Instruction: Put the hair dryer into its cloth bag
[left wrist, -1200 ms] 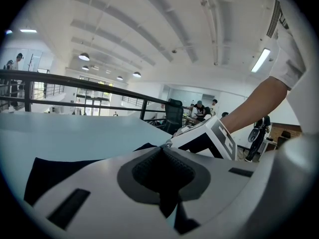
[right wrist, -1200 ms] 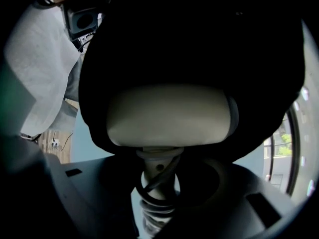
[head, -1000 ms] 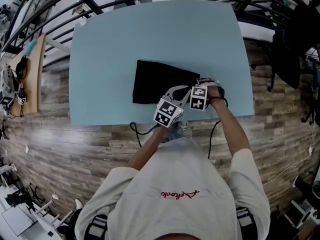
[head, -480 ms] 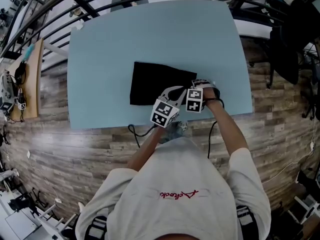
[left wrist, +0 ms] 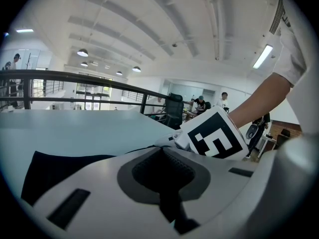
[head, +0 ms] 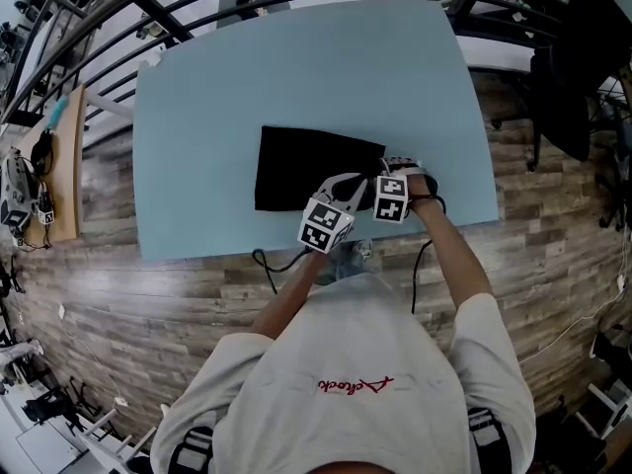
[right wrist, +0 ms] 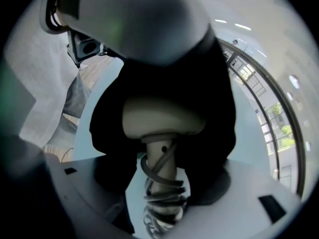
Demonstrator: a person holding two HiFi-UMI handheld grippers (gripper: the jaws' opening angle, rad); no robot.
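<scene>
A black cloth bag lies on the light blue table. Both grippers work at its near right end. My left gripper is shut and pinches the bag's rim, lifting the mouth; its jaws meet, with black cloth beyond them. My right gripper points steeply down. In the right gripper view the hair dryer's pale head sits inside the black bag. Its handle, wound with grey cord, stands between my right gripper's jaws. These have just been opening and stand off the handle.
The table's near edge runs just below the grippers, and a dark cord hangs over it toward the wooden floor. Black railings arc round the far side. The right gripper's marker cube fills the space right of my left jaws.
Both grippers stay at the bag's mouth and the bag lies in the same place; only the view shifts slightly.
</scene>
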